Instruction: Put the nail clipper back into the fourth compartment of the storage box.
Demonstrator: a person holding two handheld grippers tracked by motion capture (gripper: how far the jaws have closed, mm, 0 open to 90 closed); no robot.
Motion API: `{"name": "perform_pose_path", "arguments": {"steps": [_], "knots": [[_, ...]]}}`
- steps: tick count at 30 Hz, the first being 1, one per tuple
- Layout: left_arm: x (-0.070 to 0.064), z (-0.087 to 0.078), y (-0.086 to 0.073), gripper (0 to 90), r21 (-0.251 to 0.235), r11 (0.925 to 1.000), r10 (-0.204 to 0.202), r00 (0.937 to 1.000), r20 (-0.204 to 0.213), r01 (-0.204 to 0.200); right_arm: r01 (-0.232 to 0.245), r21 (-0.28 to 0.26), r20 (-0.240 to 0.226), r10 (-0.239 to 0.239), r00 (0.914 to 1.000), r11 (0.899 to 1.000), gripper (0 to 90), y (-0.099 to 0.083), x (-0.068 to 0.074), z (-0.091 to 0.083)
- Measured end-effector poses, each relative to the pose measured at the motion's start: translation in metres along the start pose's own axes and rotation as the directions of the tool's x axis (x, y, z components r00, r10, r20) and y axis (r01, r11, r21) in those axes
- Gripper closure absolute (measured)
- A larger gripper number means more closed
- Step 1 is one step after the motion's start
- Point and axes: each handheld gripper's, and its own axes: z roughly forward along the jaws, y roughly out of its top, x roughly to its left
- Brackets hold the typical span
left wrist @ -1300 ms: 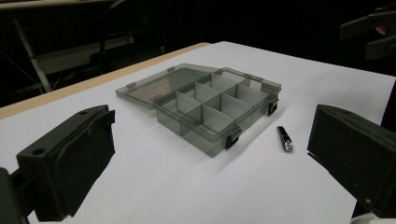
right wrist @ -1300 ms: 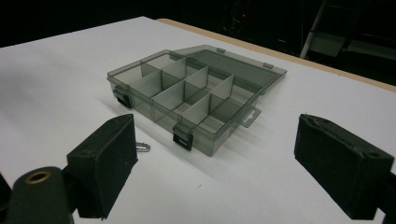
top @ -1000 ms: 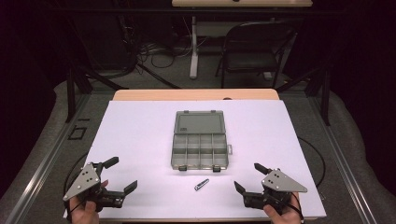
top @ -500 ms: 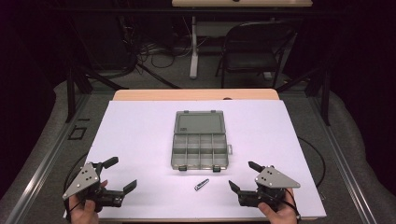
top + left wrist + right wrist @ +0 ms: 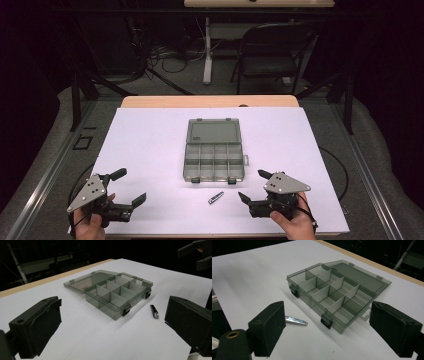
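We have a small metal nail clipper lying flat on the white surface, just in front of the open organizer box and apart from it. In the high view its long axis runs on a slant, one end toward the box's near right latch, the other toward the near edge of the surface and to our left. In the left gripper view the nail clipper lies beside the box's near corner; in the right gripper view the nail clipper is partly hidden behind one of the tongs' pads.

Our right tongs rest low at the near right of the surface, spread wide and holding nothing, pointing left toward the clipper and near it. Our left tongs sit at the near left, also spread wide and empty, well apart from the clipper.

The box is smoky grey and see-through, its lid folded back flat on the far side, its tray split into eight compartments in two rows of four; two dark latches sit on its near wall.

Against the frames from a second ago, our right tongs have slid left along the near edge, closer to the clipper. The left tongs, the box and the clipper lie as they did.

We can read no brand, label or writing on anything.
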Motion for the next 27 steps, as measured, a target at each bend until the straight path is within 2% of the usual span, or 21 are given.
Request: {"name": "perform_pose_path", "arguments": {"steps": [11,27], "knots": [[0.001,0.001,0.000,0.3,0.006,1.0000,-0.004,1.0000,0.005,0.004,-0.007,0.032,-0.046,0.008,0.9989,0.999,13.1,0.010,-0.001,0.017],[0.003,0.001,-0.001,0.4,0.016,0.9998,-0.014,0.9999,0.007,0.013,0.030,0.079,-0.082,-0.024,0.9963,0.996,13.1,0.022,0.001,0.041]]}}
